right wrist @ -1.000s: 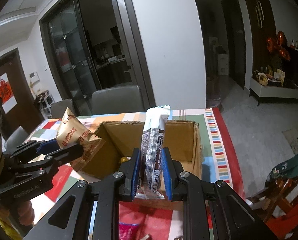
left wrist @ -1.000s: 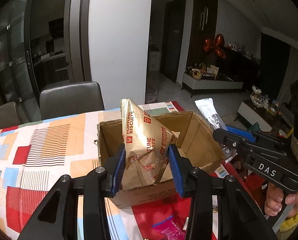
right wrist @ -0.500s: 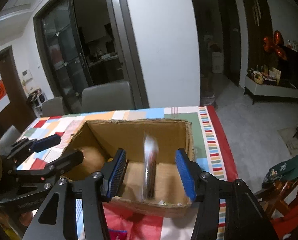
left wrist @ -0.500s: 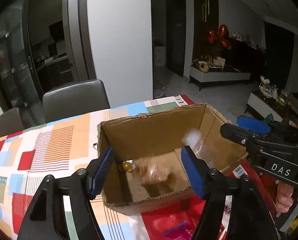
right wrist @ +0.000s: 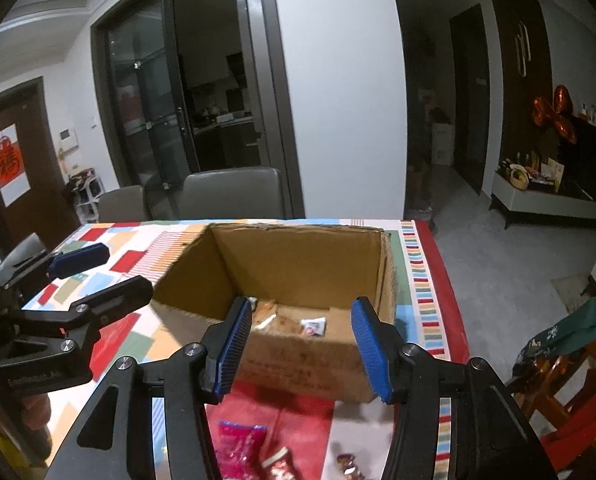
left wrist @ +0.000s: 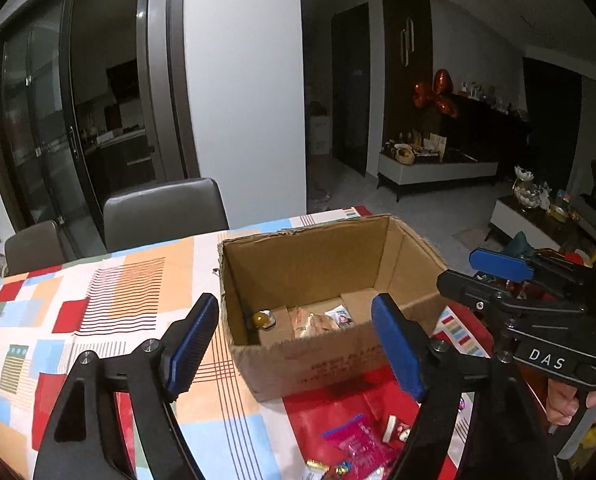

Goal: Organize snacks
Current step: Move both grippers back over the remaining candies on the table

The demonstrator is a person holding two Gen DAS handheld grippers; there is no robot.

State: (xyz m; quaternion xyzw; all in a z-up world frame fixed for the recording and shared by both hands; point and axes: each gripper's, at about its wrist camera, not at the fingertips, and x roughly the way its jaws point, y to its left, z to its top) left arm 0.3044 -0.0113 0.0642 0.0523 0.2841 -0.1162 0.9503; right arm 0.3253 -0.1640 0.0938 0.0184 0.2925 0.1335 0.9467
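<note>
An open cardboard box (left wrist: 309, 256) (right wrist: 298, 252) stands on the patterned tablecloth. Snack packets (left wrist: 313, 320) (right wrist: 270, 314) and a small gold ball (left wrist: 262, 319) lie on its floor. My left gripper (left wrist: 294, 344) is open and empty, just in front of the box; it also shows at the left of the right wrist view (right wrist: 98, 276). My right gripper (right wrist: 303, 350) is open and empty, in front of the box; it shows at the right of the left wrist view (left wrist: 481, 276). A pink packet (left wrist: 357, 444) (right wrist: 240, 448) and small wrapped sweets (left wrist: 393, 432) lie on the table near me.
Grey chairs (left wrist: 166, 212) (right wrist: 234, 192) stand at the table's far side. The table's right edge (right wrist: 437, 272) runs beside the box. A wooden chair with a green cloth (right wrist: 561, 332) stands at the right.
Both grippers opened and let go of their packets: the gold biscuit packet and the white-and-dark packet dropped into the box. Both grippers have pulled back a little from the box.
</note>
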